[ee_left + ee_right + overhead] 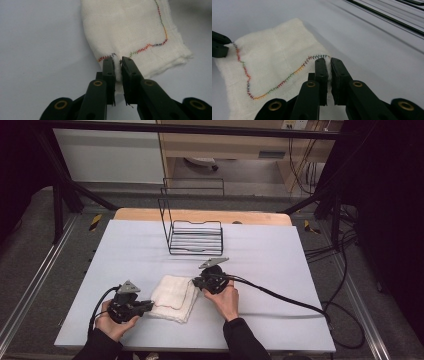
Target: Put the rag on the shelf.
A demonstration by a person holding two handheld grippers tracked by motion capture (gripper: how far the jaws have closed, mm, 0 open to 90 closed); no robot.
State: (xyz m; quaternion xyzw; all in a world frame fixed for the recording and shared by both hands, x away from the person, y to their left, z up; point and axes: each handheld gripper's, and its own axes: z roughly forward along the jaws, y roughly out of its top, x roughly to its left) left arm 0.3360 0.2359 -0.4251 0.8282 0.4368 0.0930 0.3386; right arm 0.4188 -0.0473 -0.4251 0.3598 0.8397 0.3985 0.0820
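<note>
Jaws of both grippers pinching white cloth (172,298), wire rack (192,232) behind

Bare table (280,270) all round; wire rack (195,237) beyond.

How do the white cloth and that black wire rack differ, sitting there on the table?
The cloth is soft, white and folded flat, near the person; the wire rack is stiff, black and see-through, farther back.
The cloth lies low; the wire rack has a tall back frame standing up.
The cloth is pinched at two edges by the left gripper and right gripper; the wire rack stands untouched.
Both rest on the same pale table.
</note>
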